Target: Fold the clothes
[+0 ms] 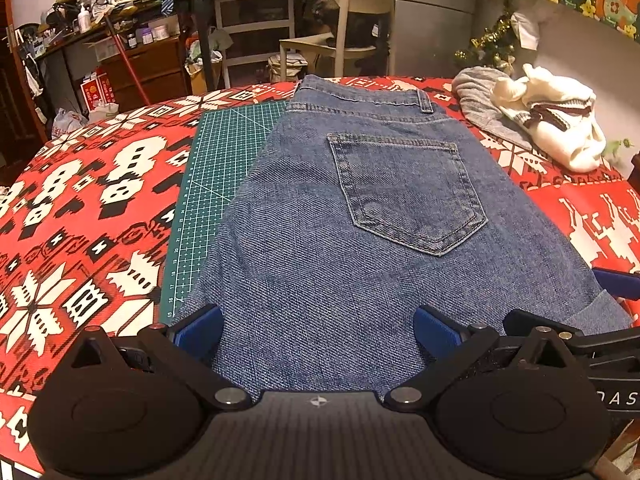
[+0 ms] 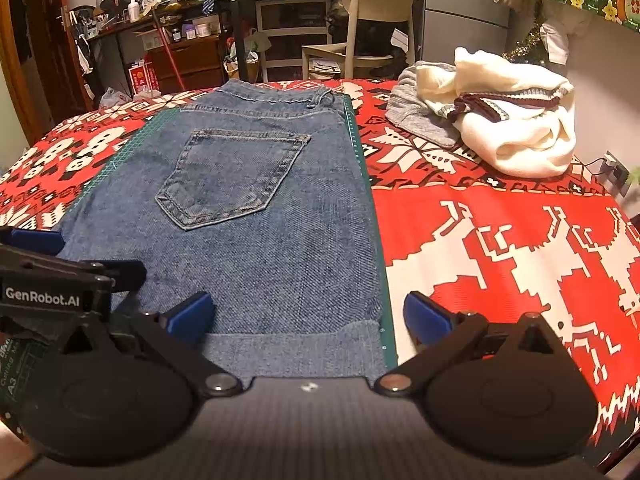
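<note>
So the folded blue denim jeans (image 1: 352, 216) are lying flat on a dark green gridded cutting mat (image 1: 224, 168), which sits on the bench under a red, white and black knitted-pattern Christmas cloth (image 1: 80, 208). The denim has that coarse diagonal twill weave, faded in patches, with tan stitching around a five-sided back pocket (image 1: 404, 192) facing up and the waistband toward the far edge of the bench. At the near end a paler strip of the fabric's underside shows in the right wrist view, like a turned-up hem.

Over by the far right corner of the bench there's a soft heap: a grey ribbed knit garment (image 1: 480, 100) with a cream sweater with dark red striped trim (image 1: 560, 120) bunched on top of it, well apart from the jeans.

The left hand-held gripper (image 1: 318, 330) is spread wide, blue pads either side of the near edge of the jeans, holding nothing. The right hand-held gripper (image 2: 308, 316) is spread just as wide and has nothing in it either, its left pad over the denim and its right pad out over the red cloth, straddling the jeans' near right corner. The two sit just beside each other
</note>
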Demonstrator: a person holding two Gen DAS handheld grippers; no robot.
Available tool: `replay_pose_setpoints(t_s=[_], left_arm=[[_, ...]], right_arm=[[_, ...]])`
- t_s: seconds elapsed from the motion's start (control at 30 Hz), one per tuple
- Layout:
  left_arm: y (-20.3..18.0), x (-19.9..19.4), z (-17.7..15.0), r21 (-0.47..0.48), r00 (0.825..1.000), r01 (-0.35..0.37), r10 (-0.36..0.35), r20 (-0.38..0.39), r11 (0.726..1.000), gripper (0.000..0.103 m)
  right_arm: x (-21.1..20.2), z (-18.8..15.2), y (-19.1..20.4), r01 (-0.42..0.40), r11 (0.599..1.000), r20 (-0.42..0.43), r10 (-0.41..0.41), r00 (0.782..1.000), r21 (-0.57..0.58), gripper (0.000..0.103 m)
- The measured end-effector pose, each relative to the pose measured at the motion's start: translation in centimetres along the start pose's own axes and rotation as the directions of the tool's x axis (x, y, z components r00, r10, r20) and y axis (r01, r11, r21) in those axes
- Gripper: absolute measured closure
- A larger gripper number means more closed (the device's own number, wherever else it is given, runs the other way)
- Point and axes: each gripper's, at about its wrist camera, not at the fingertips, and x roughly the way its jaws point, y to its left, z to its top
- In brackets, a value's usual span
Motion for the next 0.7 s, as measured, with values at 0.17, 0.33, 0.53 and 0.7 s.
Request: replay_pose_setpoints(t_s=[0.17,0.33,0.53,0.7], left_arm=[[0.2,-0.6,0.2,0.007,1.0,0.01,-0.01,0.003,1.0,0.007],[1.7,-3.5,1.2,0.006,0.993,0.05,-0.05,0.108,0.999,0.009],[1.8,-5.0,1.9,0.083,0.968,0.124,-0.139,0.208,0.989,0.009],[1.6,-4.0,1.7,0.07,0.966,0.164,-0.174,0.19,0.984,0.046]], right_arm=[[-0.5,0.3,-0.4,-0.021,0.999,0.001,0.021,1.0,0.029,0.001],[-3.1,0.8,-1.2,-0.044,0.998,0.086,0.041,0.995,0.036,0.001],[-5.8,1.7,-2.0,-0.099,0.994,0.205,0.104,0.973,-0.036,0.007],[-5.1,1.8,-2.6,-0.158,0.987,0.148,0.16,0.976,-0.028,0.051]])
